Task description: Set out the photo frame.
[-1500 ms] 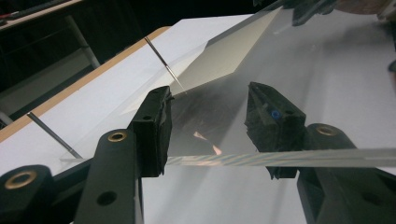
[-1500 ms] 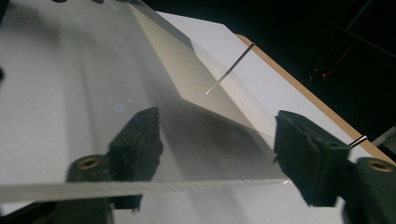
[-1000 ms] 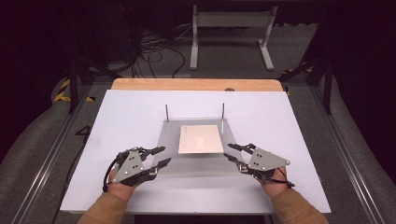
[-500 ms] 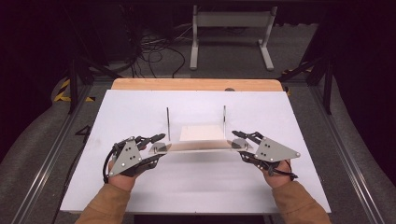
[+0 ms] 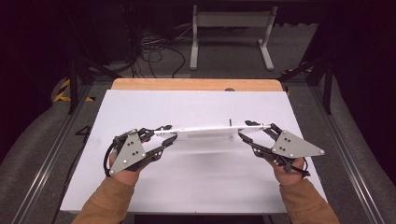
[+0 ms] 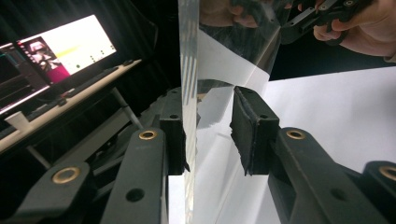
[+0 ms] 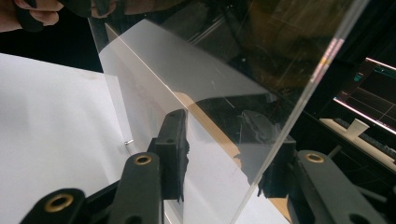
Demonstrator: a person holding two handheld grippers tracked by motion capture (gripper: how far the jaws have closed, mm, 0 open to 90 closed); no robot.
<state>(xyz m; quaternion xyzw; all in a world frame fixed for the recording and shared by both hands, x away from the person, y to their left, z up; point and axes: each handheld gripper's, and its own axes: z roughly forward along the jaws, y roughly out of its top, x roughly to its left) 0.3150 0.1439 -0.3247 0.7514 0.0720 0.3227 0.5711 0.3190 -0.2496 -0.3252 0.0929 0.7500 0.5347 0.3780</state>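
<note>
"Left gripper view put it plainly: the left gripper (image 6: 208,133) was clenched on the near edge of the clear panel (image 6: 189,70), one pad (image 6: 173,135) flat on each face."

"And the right gripper (image 7: 219,149)?"

"Grasping the opposite edge. One pad sat on the near face and the other showed through the sheet. But those jaws had just been opening a little, with the panel between them."

"So that was the weak end?"

"I judged so. Smooth, slick plastic was held only at its margins. If the right grip had loosened further, that end could have slid out and swung down from the left pads. A hand rising faster than the other could also have twisted the sheet out of the pads."

"Where was the panel?"

"Up off the white table (image 5: 196,186), spanned between the two grippers. From the high view it was almost edge-on, a thin pale bar."

"How did it look?"

"Transparent, rigid and flat, with a bright polished edge. It was glossy enough to mirror the hands and the room, with fine scratches on the face."
</note>
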